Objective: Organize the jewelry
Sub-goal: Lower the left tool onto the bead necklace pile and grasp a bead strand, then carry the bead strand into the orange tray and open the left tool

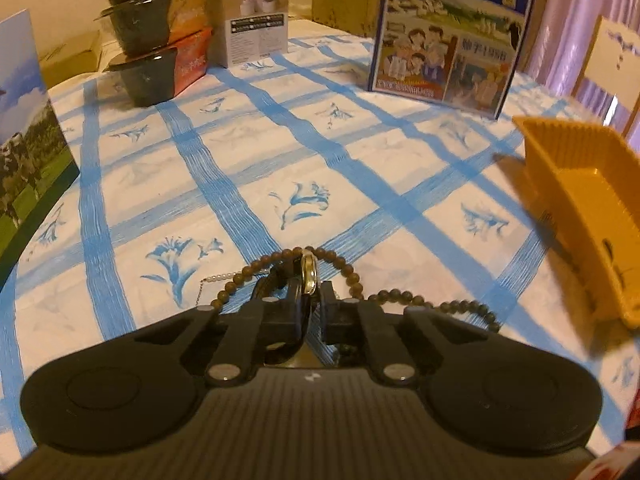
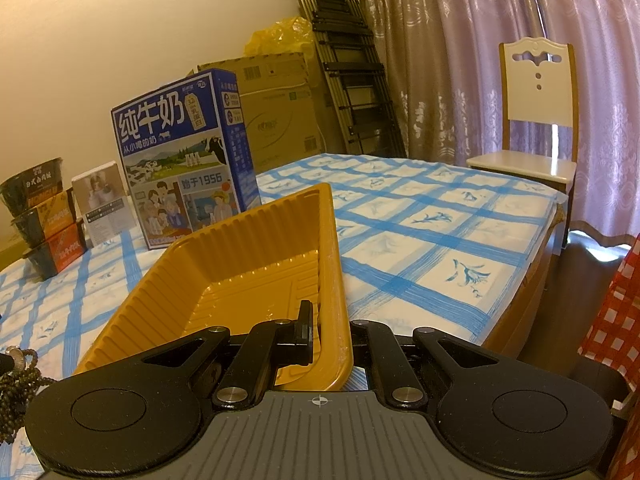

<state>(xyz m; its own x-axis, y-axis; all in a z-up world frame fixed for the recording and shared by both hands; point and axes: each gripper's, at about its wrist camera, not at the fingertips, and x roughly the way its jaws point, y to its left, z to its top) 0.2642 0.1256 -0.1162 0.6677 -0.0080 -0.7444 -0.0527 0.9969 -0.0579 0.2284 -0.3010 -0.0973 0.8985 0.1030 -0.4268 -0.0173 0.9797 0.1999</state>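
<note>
My left gripper points down at the tablecloth, shut on a round gold-and-silver metal piece that stands on edge between its pads. Strands of brown beads loop around the fingertips, and a short pearl chain lies just to their left. A ribbed yellow plastic tray shows at the right edge of that view. In the right wrist view my right gripper is shut on the near right wall of the yellow tray; one finger is inside and the other is hidden behind the wall. The tray holds nothing I can see. The brown beads appear at the far left.
A blue-checked cloth covers the table. A blue milk carton box, a small white box and stacked dark bowls stand along the back. A photo box stands at the left, and a white chair at the far right corner.
</note>
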